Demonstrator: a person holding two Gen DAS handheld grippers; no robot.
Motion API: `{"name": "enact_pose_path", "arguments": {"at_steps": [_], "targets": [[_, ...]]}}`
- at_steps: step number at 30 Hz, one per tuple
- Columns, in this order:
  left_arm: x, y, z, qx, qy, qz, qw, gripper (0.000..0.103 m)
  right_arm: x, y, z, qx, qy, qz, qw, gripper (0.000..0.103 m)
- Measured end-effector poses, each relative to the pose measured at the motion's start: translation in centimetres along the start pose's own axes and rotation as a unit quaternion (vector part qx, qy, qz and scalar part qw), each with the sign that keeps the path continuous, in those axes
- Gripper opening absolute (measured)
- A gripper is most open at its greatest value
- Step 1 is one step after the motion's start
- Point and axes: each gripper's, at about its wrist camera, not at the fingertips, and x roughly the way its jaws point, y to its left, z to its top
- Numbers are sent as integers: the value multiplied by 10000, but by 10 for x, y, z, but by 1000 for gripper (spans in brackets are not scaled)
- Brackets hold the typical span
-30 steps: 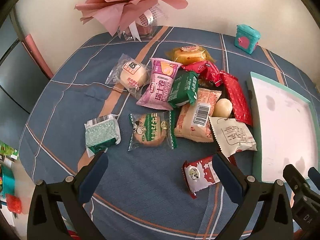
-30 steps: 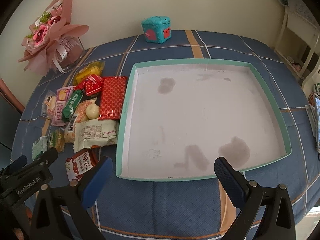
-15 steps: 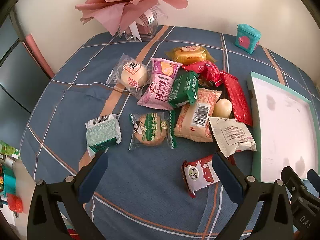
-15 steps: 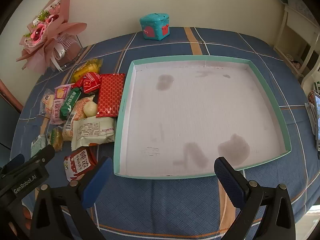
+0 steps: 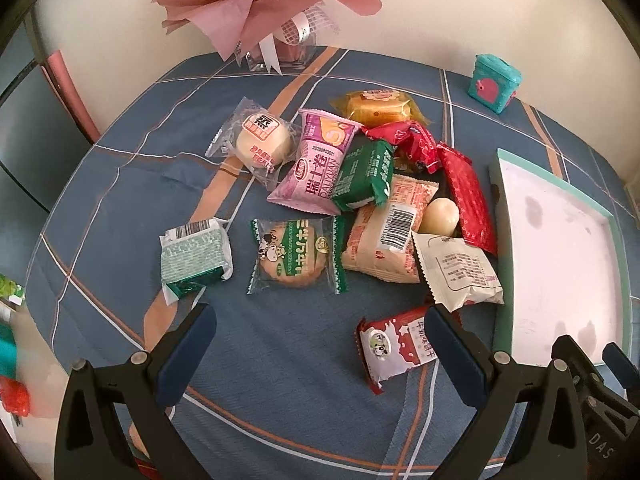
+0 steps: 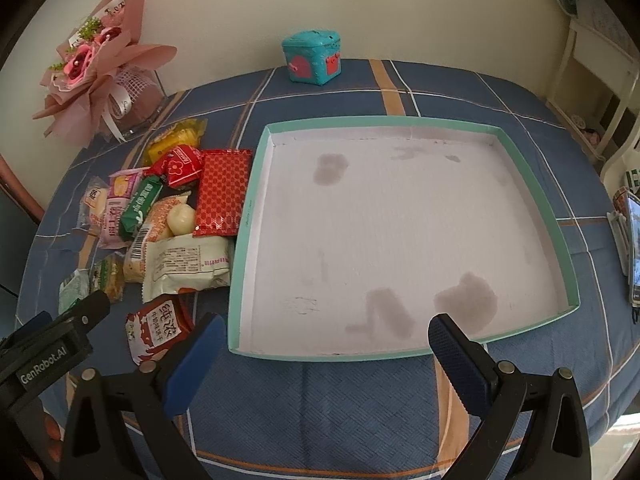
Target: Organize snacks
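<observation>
A pile of wrapped snacks lies on the blue plaid tablecloth: a green biscuit pack (image 5: 294, 254), a mint-green pack (image 5: 194, 254), a pink roll pack (image 5: 318, 164), a red foil pack (image 5: 468, 196) and a red-and-white milk pack (image 5: 400, 346). The teal-rimmed white tray (image 6: 250, 216) sits right of the pile and holds nothing. My left gripper (image 5: 320, 344) is open above the table's near edge, the milk pack by its right finger. My right gripper (image 6: 320, 348) is open at the tray's front edge. The left gripper also shows in the right wrist view (image 6: 52, 344).
A pink flower bouquet (image 5: 260, 4) in a glass vase stands at the back left. A small teal box (image 6: 314, 56) stands at the back by the wall. A phone on a stand (image 6: 634, 252) is at the right table edge, with white furniture beyond.
Both grippers have drifted slightly forward and left. The snacks and tray have not moved. Both stay open.
</observation>
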Motion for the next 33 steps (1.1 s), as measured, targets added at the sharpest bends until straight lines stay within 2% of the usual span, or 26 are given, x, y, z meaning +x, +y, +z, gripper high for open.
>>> {"name": "enact_pose_path", "arguments": {"at_steps": [12, 25, 29, 33], "targets": [[0, 0, 1, 6, -55, -80, 10000, 103, 0, 1, 0, -30, -36, -31, 10000, 103], [0, 0, 3, -97, -130, -470, 9988, 103, 0, 5, 1, -79, -32, -35, 10000, 103], [1, 5, 5, -118, -59, -321, 9994, 103, 0, 8, 0, -96, -22, -26, 9999, 103], [-1, 28, 8, -552, -113, -190, 9982, 103, -2, 18, 1, -183, -62, 167, 9997, 103]]}}
